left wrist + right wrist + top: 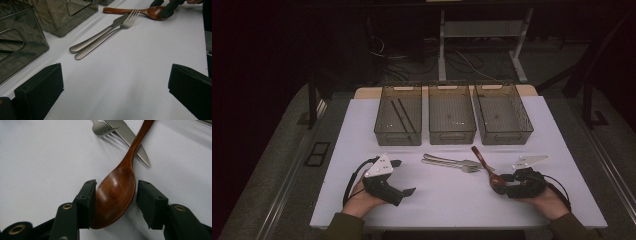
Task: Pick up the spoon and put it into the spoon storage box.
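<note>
Your sorting job stands at an early stage, as far as the layout shows. Of the three bins at the far edge of the counter (pixel 362 200), the left bin (pixel 398 115) already holds what look like dark chopsticks, while the middle bin (pixel 452 115) and right bin (pixel 503 114) appear to hold nothing. Left to do, in my judgement: the wooden spoon (pixel 117 192), the fork (pixel 105 40) and the knife (pixel 95 37), all lying on the counter in front of the bins. Your right tongs (pixel 116 197) straddle the spoon's bowl; one jaw touches its edge and the other stands just clear, so the spoon is bracketed, not yet clamped, and rests flat on the counter. Your left tongs (pixel 112 87) are released, jaws wide apart over bare counter, well away from the cutlery. The spoon is dark reddish-brown, glossy, with a deep oval bowl and a slim handle that runs away from your right hand (pixel 547 200) and crosses over the knife's serrated blade. The fork and knife lie side by side, touching.
</note>
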`<state>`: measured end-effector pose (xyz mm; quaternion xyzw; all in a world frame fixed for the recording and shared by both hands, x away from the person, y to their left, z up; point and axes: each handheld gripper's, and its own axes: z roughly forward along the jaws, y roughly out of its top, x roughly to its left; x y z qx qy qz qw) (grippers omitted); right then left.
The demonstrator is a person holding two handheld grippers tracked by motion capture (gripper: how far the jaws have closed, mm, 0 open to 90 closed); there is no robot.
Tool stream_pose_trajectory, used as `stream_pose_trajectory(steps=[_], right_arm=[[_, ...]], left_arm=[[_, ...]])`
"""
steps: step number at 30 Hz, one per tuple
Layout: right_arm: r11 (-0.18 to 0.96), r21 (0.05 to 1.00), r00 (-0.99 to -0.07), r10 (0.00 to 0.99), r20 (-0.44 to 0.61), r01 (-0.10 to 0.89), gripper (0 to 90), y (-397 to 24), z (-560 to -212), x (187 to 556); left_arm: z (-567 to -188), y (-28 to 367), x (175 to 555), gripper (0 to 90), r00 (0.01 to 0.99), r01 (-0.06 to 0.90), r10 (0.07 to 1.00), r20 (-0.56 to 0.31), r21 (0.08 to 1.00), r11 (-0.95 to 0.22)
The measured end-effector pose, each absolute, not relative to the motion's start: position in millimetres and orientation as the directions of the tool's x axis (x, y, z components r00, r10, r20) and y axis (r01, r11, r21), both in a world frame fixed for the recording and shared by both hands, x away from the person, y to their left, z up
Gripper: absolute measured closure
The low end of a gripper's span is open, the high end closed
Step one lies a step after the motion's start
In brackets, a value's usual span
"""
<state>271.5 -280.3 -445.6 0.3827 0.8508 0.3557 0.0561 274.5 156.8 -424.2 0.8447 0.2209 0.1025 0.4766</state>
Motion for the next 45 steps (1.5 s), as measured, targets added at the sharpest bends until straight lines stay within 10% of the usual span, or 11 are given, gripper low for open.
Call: stream_pose_trajectory(steps=[45], right_arm=[[0.405,0.640,-0.686,0.675,0.272,0.653,82.9,-279.5,-444.7,266.8]], left_arm=[[-421.8,157.6,273.5,0.0,0.881,0.267,0.472,-0.030,0.855,-0.445]])
